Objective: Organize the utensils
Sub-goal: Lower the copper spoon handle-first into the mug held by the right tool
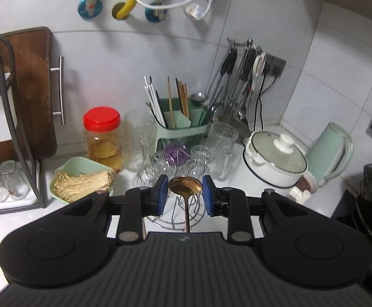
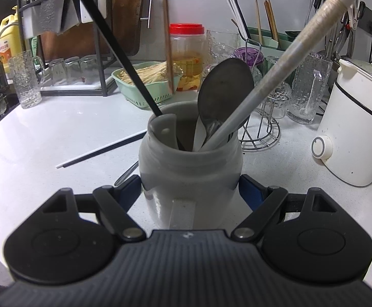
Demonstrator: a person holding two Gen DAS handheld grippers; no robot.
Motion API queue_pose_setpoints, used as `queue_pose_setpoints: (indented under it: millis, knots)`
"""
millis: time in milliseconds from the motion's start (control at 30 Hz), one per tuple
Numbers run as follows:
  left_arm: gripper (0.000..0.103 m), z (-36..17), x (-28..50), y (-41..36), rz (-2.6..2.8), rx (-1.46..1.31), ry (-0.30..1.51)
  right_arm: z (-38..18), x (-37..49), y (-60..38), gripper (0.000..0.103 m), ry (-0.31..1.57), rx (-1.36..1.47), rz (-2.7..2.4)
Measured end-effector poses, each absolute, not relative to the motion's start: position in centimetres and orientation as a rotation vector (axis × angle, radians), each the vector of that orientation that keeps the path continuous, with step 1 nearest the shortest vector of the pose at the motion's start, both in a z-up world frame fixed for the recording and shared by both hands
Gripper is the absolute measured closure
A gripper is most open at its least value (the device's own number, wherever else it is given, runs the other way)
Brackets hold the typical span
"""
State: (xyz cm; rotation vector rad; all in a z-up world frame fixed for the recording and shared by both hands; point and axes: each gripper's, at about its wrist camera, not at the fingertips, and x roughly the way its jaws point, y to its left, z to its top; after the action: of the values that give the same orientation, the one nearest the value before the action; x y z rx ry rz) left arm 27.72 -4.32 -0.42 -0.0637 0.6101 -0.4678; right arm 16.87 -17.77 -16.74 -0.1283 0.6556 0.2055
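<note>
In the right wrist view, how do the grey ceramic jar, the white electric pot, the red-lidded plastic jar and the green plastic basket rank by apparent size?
1. Grey ceramic jar, though it is nearest the camera.
2. White electric pot, partly cut off by the frame edge.
3. Green plastic basket and red-lidded plastic jar look alike in size; both stand farther back, so I leave them unranked.

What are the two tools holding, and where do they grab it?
The right tool squeezes the grey jar by its lower sides. The left tool has a copper spoon between its pads; whether it is gripped cannot be told.
</note>
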Motion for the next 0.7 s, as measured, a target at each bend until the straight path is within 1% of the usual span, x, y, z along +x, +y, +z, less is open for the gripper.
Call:
queue_pose_setpoints:
  millis: [200,333,433,700]
  knots:
    - [0.07,-2.5,28.5,-6.0,-0.475,0.009,0.702,-16.8,16.8,-17.7,0.017,0.652,-0.119,0.202]
    - [0.07,-3.5,29.5,-6.1,-0.493,0.021,0.803,-16.8,16.8,-17.7,0.017,0.651,-0.118,0.202]
    - [0.07,-4.3,30.7,-6.3,-0.514,0.035,0.93,-16.8,16.8,-17.7,0.017,0.651,-0.119,0.203]
    - [0.07,-5.3,32.1,-7.6,-0.556,0.138,1.089,-16.8,16.8,-17.8,0.018,0.648,-0.122,0.21]
